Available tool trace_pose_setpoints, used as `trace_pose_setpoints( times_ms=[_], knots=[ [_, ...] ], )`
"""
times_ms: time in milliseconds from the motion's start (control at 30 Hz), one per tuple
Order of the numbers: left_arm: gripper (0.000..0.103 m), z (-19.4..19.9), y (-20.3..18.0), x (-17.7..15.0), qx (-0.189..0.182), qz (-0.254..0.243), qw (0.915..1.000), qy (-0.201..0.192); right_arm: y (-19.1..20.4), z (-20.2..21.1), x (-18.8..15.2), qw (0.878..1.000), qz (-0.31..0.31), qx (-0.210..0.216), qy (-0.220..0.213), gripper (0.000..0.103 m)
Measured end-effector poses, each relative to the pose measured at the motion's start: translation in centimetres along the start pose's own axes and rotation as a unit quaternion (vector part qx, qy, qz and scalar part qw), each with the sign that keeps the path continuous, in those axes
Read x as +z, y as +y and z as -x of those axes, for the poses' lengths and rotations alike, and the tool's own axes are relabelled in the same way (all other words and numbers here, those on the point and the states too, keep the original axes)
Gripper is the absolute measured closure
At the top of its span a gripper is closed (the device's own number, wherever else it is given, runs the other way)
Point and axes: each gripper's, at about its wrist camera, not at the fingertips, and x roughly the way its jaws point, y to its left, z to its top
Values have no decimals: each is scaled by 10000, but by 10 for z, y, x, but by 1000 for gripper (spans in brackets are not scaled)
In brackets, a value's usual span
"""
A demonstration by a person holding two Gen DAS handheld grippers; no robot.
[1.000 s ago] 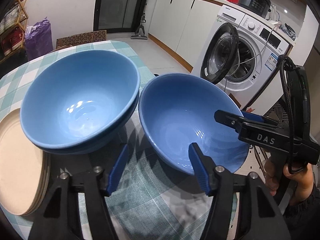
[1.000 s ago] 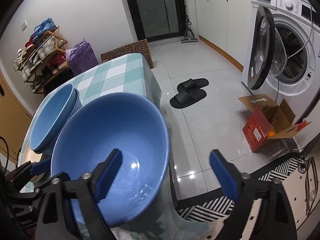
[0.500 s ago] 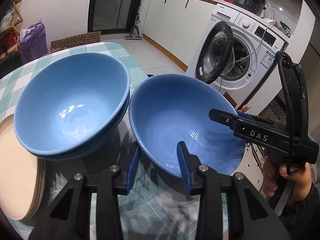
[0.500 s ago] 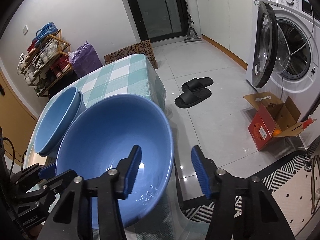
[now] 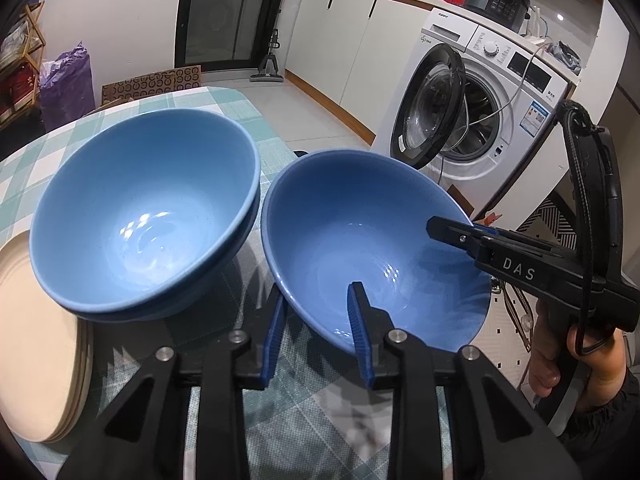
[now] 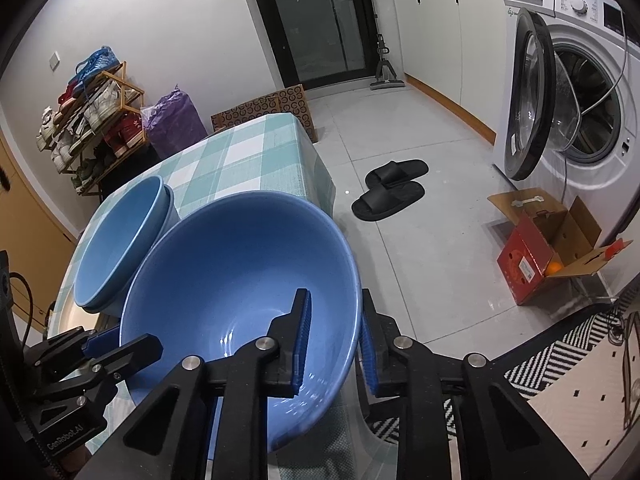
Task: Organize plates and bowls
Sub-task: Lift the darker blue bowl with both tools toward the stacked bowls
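Observation:
A single blue bowl (image 5: 360, 240) sits at the right edge of the checked table (image 5: 224, 112). My left gripper (image 5: 316, 336) is shut on its near rim, one finger inside and one outside. My right gripper (image 6: 334, 340) is shut on the bowl (image 6: 240, 280) at its right rim; it also shows in the left wrist view (image 5: 460, 234). Left of it stand two stacked blue bowls (image 5: 144, 216), also in the right wrist view (image 6: 120, 240). Beige plates (image 5: 36, 344) are stacked at the far left.
The table's right edge drops to a tiled floor with black slippers (image 6: 392, 188), a red cardboard box (image 6: 548, 248) and a washing machine with its door open (image 5: 472, 136). A shoe rack (image 6: 88, 112) and a purple bag (image 6: 172, 120) stand beyond the table.
Both grippers went from wide open to closed on the single bowl's rim, the left on the near side and the right on the right side. The bowls have not visibly shifted.

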Motion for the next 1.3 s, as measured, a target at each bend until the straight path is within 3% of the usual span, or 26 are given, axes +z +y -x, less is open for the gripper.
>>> trace_pose_setpoints(
  times_ms=[667, 1300],
  knots=[
    [75, 3, -7, -1, -7, -99, 9999, -17, -3, 13, 0, 9999, 2, -146, -82, 87],
    [75, 32, -14, -1, -124, -301, 9991, -273, 2, 56, -1, 9987, 16, -239, -458, 87]
  ],
)
